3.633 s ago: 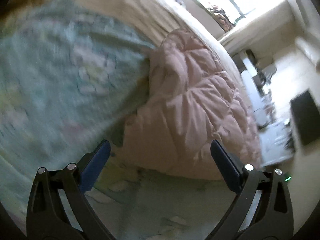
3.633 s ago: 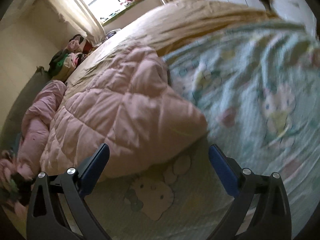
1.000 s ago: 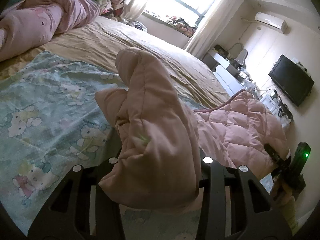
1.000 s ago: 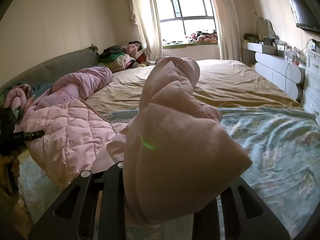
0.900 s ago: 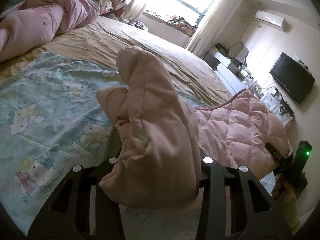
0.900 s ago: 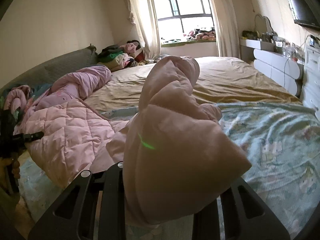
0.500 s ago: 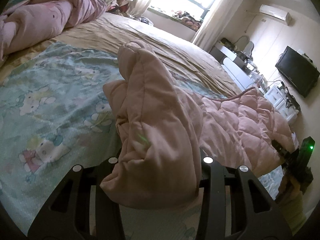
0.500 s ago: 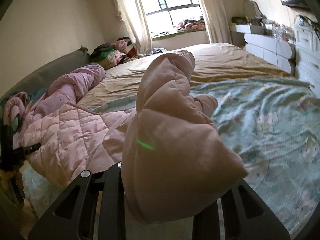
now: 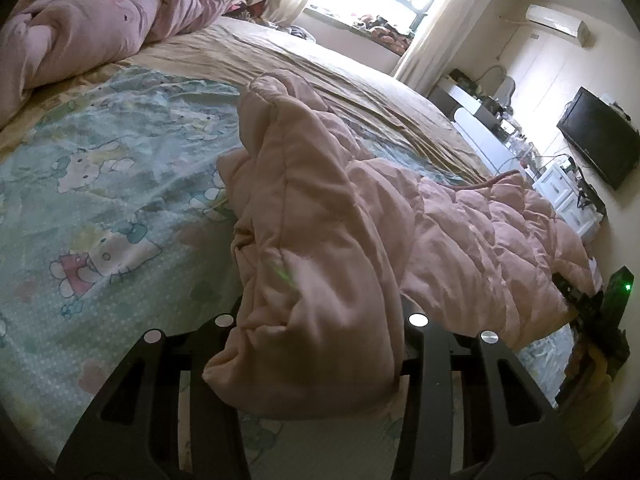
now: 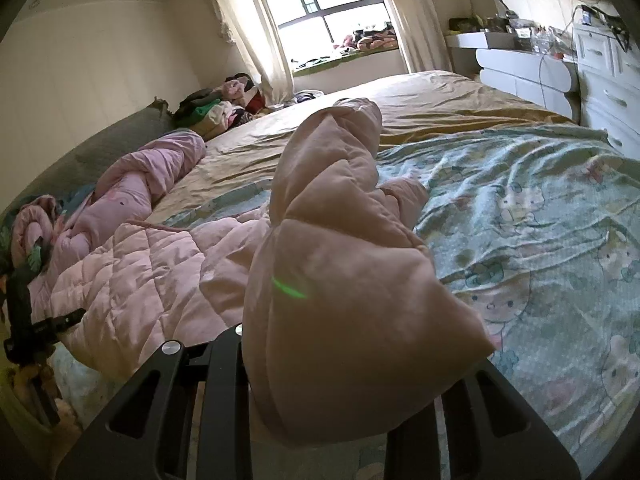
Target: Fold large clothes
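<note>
A large pink quilted coat lies on the bed's green cartoon-print sheet. My left gripper is shut on a bunched end of the coat, which drapes over its jaws and hides the fingertips. My right gripper is shut on another bunched end of the same coat, lifted above the sheet. The rest of the coat spreads flat between the two grippers. Each gripper shows at the edge of the other's view.
A rolled pink duvet lies at the head of the bed on a tan sheet. A clothes pile sits by the window. White drawers and a black TV line the far side.
Both grippers, open and empty 3.6 s ago, now hold coat ends. Over the last second both have dropped and tilted down toward the bed, carrying the bunched ends forward.
</note>
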{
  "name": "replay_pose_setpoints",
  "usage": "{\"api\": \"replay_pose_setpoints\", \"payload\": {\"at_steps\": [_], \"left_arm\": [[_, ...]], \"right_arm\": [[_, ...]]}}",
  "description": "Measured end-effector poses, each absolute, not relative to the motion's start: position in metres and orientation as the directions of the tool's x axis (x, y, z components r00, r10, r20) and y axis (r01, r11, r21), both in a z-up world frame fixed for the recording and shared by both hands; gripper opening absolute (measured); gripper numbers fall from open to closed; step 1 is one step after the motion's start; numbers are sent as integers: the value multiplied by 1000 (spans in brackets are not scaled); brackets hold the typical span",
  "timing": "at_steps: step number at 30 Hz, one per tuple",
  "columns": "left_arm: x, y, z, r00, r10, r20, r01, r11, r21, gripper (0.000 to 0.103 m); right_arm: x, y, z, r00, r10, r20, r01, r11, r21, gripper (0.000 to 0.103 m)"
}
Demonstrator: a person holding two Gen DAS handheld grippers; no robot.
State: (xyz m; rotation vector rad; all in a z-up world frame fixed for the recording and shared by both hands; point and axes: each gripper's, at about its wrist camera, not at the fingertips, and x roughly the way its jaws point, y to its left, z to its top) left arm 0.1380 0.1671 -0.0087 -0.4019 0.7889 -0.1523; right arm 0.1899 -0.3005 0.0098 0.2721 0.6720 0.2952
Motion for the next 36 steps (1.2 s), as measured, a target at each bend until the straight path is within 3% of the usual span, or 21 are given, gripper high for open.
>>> {"api": "replay_pose_setpoints", "payload": {"at_steps": [21, 36], "left_arm": [[142, 172, -28, 671, -257, -696, -67, 914, -401, 41], [148, 171, -45, 632, -203, -748, -118, 929, -352, 56]], "right_arm": [[199, -312, -26, 684, 281, -673, -35, 934, 355, 28], [211, -317, -63, 599, 250, -761, 94, 922, 376, 48]]}}
